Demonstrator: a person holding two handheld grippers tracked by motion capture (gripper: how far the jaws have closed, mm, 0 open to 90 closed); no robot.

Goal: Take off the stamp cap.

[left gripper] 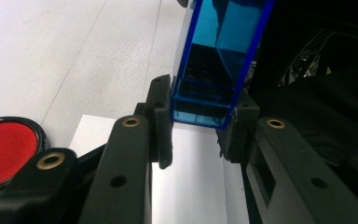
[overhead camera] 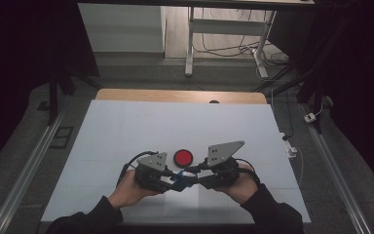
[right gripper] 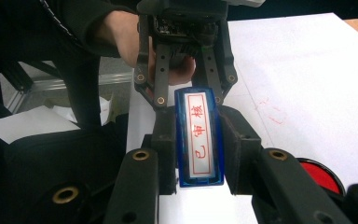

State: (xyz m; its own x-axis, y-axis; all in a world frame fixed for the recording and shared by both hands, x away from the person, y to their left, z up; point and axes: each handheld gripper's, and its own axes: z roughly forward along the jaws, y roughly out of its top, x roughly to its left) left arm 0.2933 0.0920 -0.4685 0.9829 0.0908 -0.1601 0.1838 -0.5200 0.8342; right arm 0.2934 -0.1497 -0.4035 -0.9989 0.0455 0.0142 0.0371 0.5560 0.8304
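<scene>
Both grippers — left (overhead camera: 171, 181), right (overhead camera: 195, 176) — clamped on one blue stamp (right gripper: 199, 137); one red pad (overhead camera: 183, 157).

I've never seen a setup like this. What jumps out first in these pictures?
The blue stamp with red characters on its white label, clamped between both grippers near the table's front edge: the right gripper grips one end and the left gripper the other. Just beyond them a round red ink pad stands out on the white table.

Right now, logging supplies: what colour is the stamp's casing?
Clear blue stamp; right gripper view shows it best.
</scene>
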